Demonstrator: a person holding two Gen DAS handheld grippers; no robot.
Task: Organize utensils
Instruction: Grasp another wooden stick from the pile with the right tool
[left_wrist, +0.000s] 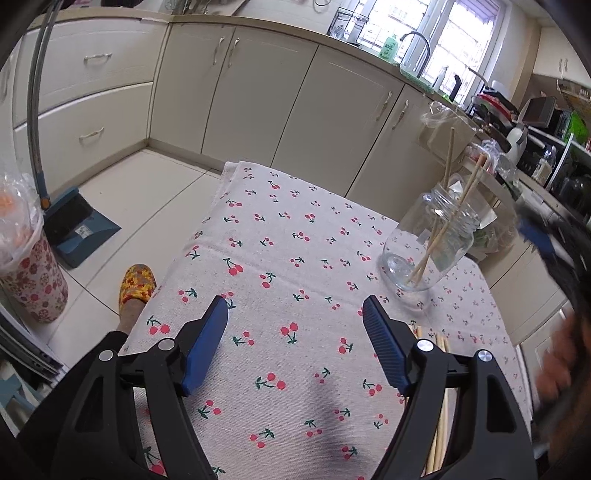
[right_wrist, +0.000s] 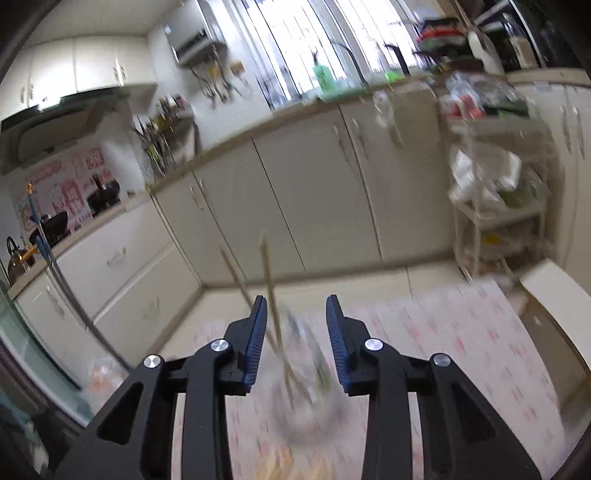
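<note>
Those thin pale wooden chopsticks (left_wrist: 439, 413) lying loose on the near right of the cherry-print surface (left_wrist: 295, 236), beside the clear glass jar (left_wrist: 430, 243), look light, stiff and roll-prone, best pinched mid-length; both grippers' fingers are released, holding nothing.

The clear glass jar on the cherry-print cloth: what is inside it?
The clear glass jar holds thin wooden chopsticks, leaning, tops above the rim. Glare hides their exact number.
</note>
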